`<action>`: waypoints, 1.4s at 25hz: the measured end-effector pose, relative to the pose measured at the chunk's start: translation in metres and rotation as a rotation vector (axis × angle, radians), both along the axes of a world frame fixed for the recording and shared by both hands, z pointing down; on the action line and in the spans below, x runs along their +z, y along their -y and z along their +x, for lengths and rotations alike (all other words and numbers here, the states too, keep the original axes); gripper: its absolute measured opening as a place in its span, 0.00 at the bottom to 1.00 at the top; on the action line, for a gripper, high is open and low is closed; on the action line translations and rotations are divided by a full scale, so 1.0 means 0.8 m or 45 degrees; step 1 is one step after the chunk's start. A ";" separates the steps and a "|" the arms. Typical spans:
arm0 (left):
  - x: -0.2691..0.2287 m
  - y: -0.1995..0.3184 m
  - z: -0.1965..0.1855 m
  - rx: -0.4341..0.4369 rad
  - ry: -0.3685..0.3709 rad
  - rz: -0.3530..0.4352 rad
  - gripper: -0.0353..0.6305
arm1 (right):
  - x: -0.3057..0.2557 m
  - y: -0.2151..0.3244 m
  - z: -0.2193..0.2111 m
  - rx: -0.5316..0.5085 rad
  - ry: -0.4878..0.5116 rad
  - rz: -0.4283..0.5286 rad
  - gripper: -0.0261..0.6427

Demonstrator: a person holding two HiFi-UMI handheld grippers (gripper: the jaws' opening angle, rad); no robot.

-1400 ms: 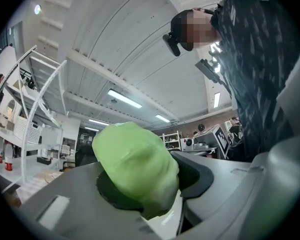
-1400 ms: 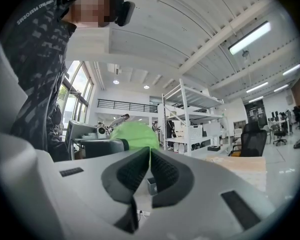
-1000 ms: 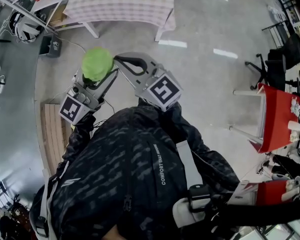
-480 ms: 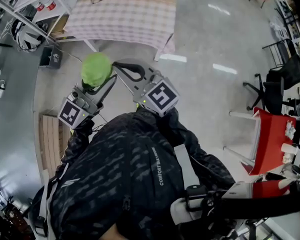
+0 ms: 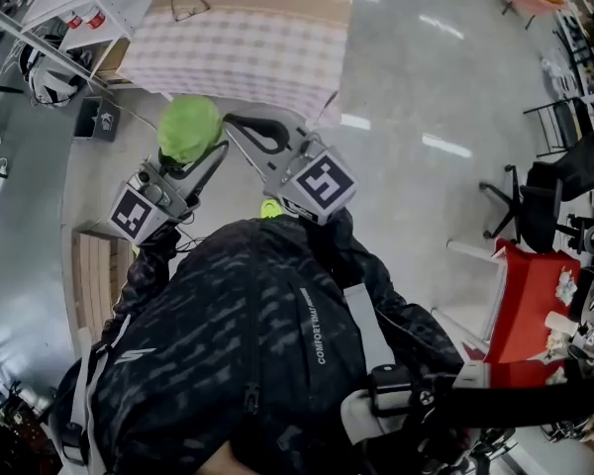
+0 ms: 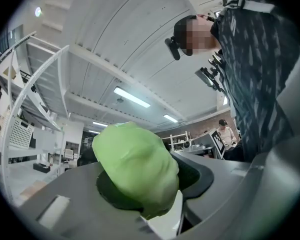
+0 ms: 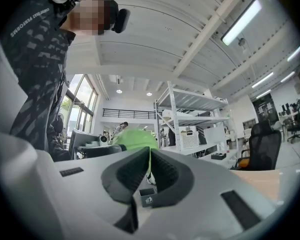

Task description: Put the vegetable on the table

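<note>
A round light-green vegetable [image 5: 190, 127] sits between the jaws of my left gripper [image 5: 200, 148], which is shut on it and holds it in the air in front of the person's chest. In the left gripper view the vegetable [image 6: 137, 166] fills the gap between the jaws of the left gripper [image 6: 145, 186]. My right gripper [image 5: 236, 120] is just to its right, shut and empty, its tips close beside the vegetable. In the right gripper view the right gripper's [image 7: 150, 156] pads meet, with the vegetable [image 7: 135, 138] behind them. The table [image 5: 247, 38] with a checked cloth stands ahead.
A pair of glasses [image 5: 189, 8] lies on the table's left part. White shelving [image 5: 49, 13] and a black box [image 5: 100, 119] stand at the left, a wooden pallet [image 5: 91, 275] on the floor below. A black chair [image 5: 540, 201] and a red table [image 5: 525, 300] are at the right.
The table has come closer and lower in the head view as the person walks toward it. Both grippers keep their pose, the vegetable still held in the left one.
</note>
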State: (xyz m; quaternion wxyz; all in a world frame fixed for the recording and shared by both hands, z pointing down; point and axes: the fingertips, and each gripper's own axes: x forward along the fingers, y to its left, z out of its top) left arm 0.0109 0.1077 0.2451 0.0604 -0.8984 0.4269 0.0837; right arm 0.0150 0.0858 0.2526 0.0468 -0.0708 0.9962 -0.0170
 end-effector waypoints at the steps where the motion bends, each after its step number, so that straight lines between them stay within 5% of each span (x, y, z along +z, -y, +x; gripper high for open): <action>1: 0.000 0.008 0.002 0.004 -0.005 0.000 0.32 | -0.001 0.010 0.004 -0.006 0.018 0.008 0.05; 6: 0.000 0.032 0.015 0.058 -0.005 0.012 0.32 | 0.003 0.045 0.019 -0.050 0.055 -0.051 0.05; 9: 0.007 0.043 0.018 0.095 0.011 0.004 0.32 | 0.011 0.061 0.018 -0.079 0.044 -0.091 0.20; 17: 0.044 0.079 0.017 0.109 0.081 -0.040 0.32 | 0.039 0.092 0.017 -0.056 -0.019 -0.103 0.20; 25: 0.071 0.113 0.001 0.239 -0.021 -0.105 0.32 | 0.065 0.122 -0.001 -0.157 -0.004 -0.205 0.29; 35: 0.119 0.190 -0.024 0.248 0.009 -0.178 0.32 | 0.110 0.195 -0.022 0.008 -0.260 -0.091 0.29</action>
